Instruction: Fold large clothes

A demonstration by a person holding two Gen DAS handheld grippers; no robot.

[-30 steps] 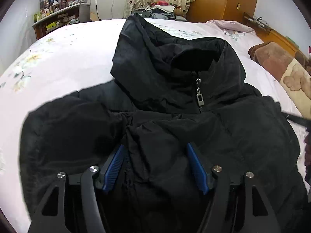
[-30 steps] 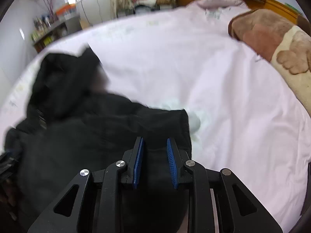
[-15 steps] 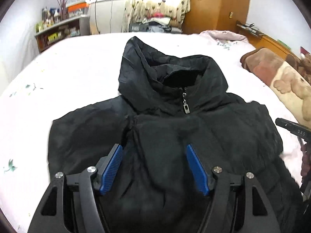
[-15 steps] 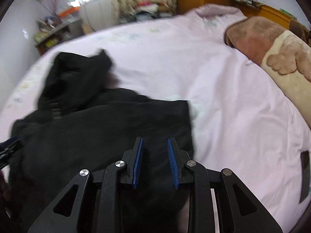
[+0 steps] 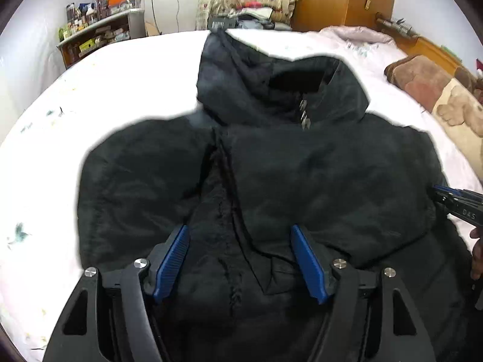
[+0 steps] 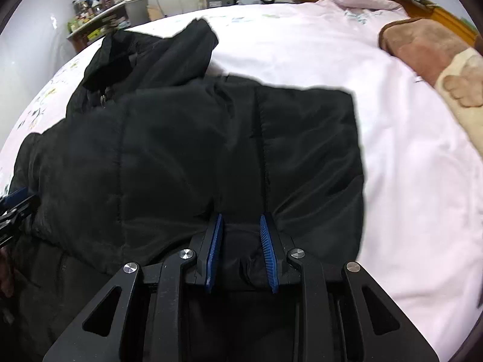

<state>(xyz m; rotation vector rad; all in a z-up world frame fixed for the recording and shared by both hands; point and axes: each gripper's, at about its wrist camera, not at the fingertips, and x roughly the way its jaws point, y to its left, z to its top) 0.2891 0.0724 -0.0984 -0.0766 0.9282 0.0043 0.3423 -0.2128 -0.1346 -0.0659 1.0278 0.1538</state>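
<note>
So we're working on a black hooded puffer jacket (image 5: 317, 175) that's lying front side up on the bed (image 5: 126, 84), pale floral sheet under it. Its long axis is running straight away from us, hood (image 5: 256, 84) pointing at the far end of the bed, hem end nearest us, zipper pull (image 5: 304, 117) sitting right at the collar.

The right tongs (image 6: 241, 241) are clenching a bunch of the jacket's fabric between the blue pads, the folded-in panel spreading out ahead of them. We're guessing that grip is there to drag the side across the body and keep the fold neat.

The left tongs (image 5: 240, 259) are standing wide open over the middle of the jacket, straddling the front seam, pads not pressing on anything as far as we can tell. Looks like they're hovering, ready to pin or grab the other side.

Brown blanket (image 5: 428, 90) is lying off to the right, well apart.
</note>
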